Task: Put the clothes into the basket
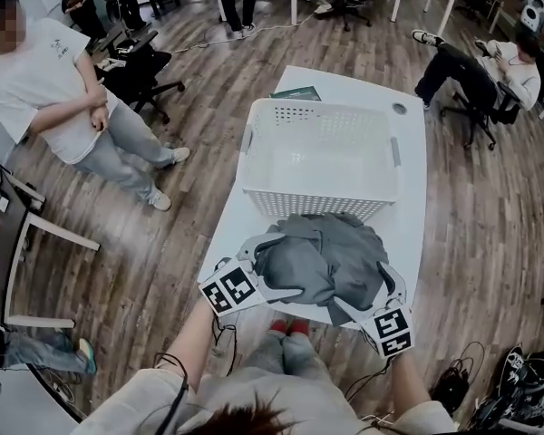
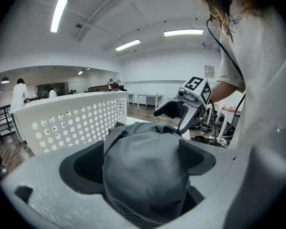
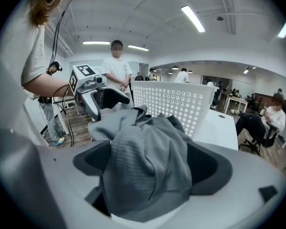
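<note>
A bundle of grey clothes [image 1: 322, 256] lies on the white table [image 1: 410, 207] at its near edge, right in front of the white perforated basket [image 1: 319, 157], which looks empty. My left gripper [image 1: 274, 265] reaches into the bundle from the left, and my right gripper [image 1: 363, 288] from the right. In the left gripper view the jaws stand wide and open [image 2: 143, 156] with grey cloth [image 2: 143, 175] bunched between them. The right gripper view shows the same: open jaws [image 3: 152, 161] around a heap of cloth [image 3: 148, 151]. The basket wall [image 2: 66, 118] [image 3: 176, 101] stands just beyond.
A green book [image 1: 296, 93] and a small round thing [image 1: 399, 109] lie on the table behind the basket. One person [image 1: 63, 89] stands at the left, another [image 1: 490, 71] sits at the right. Office chairs [image 1: 140, 71], desks and floor cables [image 1: 517, 374] surround the table.
</note>
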`<action>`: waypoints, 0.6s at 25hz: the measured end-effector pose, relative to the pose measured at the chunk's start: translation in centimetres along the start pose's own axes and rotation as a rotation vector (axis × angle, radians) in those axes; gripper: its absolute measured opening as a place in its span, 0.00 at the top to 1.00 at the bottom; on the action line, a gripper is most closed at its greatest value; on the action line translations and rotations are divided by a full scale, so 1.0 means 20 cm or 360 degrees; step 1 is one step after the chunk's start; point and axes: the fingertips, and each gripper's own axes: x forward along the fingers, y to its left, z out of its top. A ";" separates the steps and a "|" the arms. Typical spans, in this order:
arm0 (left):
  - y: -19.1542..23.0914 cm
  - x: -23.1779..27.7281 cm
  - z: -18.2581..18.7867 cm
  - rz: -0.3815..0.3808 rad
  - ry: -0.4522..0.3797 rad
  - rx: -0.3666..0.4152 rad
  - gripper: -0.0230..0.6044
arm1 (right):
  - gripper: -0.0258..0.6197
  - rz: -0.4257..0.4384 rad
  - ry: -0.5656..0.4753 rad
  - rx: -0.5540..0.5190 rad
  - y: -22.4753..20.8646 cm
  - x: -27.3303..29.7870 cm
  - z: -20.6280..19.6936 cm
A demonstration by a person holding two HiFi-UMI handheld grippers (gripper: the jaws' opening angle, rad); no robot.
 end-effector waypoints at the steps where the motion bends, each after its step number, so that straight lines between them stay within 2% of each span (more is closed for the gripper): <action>1: 0.00 0.04 -0.03 -0.0024 0.0027 -0.0023 0.20 | 0.22 0.0012 0.0048 0.0001 -0.02 0.03 -0.02; 4: 0.02 0.14 -0.12 -0.0075 0.0124 -0.0093 0.16 | 0.18 0.0058 0.0223 -0.0018 -0.09 0.12 -0.11; 9: 0.02 0.29 -0.31 -0.0121 0.0326 -0.0138 0.11 | 0.12 0.0191 0.0541 -0.0096 -0.10 0.28 -0.26; 15: 0.00 0.40 -0.41 -0.0212 0.0424 -0.0207 0.11 | 0.11 0.0413 0.0685 -0.0112 -0.06 0.39 -0.38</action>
